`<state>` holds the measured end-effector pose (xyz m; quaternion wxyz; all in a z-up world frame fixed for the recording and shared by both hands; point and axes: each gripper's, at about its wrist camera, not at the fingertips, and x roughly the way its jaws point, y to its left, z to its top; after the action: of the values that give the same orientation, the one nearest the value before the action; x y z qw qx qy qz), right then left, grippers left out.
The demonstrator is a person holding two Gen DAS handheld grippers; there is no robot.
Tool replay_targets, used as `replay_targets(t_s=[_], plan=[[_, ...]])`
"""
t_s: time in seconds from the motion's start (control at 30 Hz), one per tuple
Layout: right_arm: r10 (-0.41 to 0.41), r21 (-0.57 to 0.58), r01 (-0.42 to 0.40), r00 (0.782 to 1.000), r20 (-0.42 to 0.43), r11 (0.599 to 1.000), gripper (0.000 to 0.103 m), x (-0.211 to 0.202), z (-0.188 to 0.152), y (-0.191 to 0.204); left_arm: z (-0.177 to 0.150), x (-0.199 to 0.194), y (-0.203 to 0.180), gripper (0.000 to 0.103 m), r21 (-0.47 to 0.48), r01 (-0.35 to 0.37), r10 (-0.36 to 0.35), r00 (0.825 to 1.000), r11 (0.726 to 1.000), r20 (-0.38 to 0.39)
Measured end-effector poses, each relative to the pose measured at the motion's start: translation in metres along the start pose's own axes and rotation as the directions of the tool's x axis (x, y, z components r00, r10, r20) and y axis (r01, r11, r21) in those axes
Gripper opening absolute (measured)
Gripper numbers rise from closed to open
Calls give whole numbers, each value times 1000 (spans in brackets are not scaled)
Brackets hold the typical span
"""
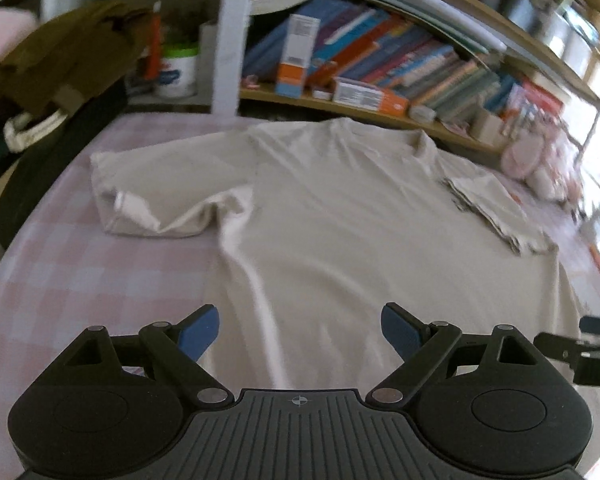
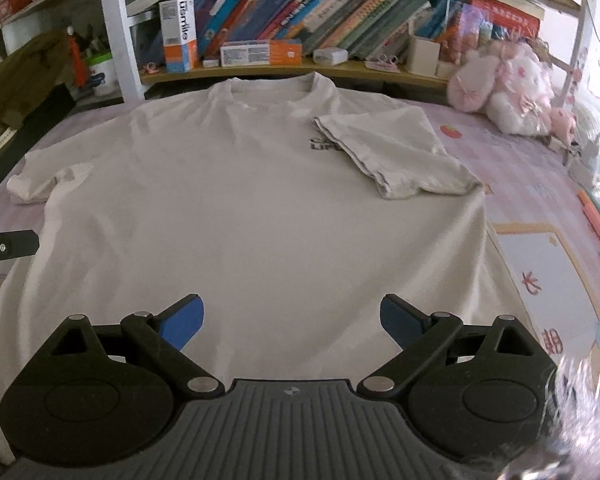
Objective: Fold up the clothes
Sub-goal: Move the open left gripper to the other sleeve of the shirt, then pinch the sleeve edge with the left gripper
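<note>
A white T-shirt [image 1: 340,208] lies spread face up on a pink checked bed [image 1: 72,264], collar toward the bookshelf. Its right sleeve [image 2: 396,152] is folded in over the chest and partly covers a dark print. The left sleeve [image 1: 156,192] lies crumpled out to the side. My left gripper [image 1: 300,330] hovers open above the shirt's lower part, nothing between its blue pads. My right gripper [image 2: 292,320] is open too, over the hem area, empty. Each gripper shows at the edge of the other's view: the right gripper [image 1: 588,344], the left gripper [image 2: 4,248].
A bookshelf [image 2: 300,20] full of books and boxes runs along the far side of the bed. Pink plush toys [image 2: 508,88] sit at the back right. An olive bag [image 1: 68,56] and dark clothes are piled at the back left. Small items [image 2: 596,216] lie by the right edge.
</note>
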<state>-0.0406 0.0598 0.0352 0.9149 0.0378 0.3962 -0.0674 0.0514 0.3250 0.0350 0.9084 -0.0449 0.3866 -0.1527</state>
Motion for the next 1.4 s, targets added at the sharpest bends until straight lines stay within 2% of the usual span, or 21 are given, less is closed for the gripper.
replay_targets(t_s=[0.3, 0.63, 0.9, 1.03, 1.13, 1.3, 1.4], plan=[[37, -32, -36, 999, 17, 999, 98, 9, 17, 27, 9, 12, 40, 90, -151, -22, 22, 1000, 988, 2], [120, -125, -122, 993, -23, 985, 98, 16, 12, 56, 22, 26, 80, 88, -350, -49, 64, 997, 936, 33], [104, -150, -106, 994, -21, 983, 98, 17, 10, 59, 35, 45, 97, 78, -410, -66, 100, 993, 910, 61], [137, -149, -138, 990, -22, 979, 98, 17, 12, 58, 43, 56, 106, 61, -414, -119, 152, 987, 902, 48], [155, -161, -157, 988, -23, 974, 98, 17, 13, 59, 48, 63, 116, 56, -452, -140, 177, 983, 881, 40], [168, -171, -170, 985, -26, 970, 98, 19, 16, 61, 53, 68, 125, 55, -518, -140, 188, 981, 844, 41], [168, -168, -170, 985, -28, 971, 98, 21, 17, 60, 52, 66, 127, 48, -567, -152, 204, 979, 809, 29]])
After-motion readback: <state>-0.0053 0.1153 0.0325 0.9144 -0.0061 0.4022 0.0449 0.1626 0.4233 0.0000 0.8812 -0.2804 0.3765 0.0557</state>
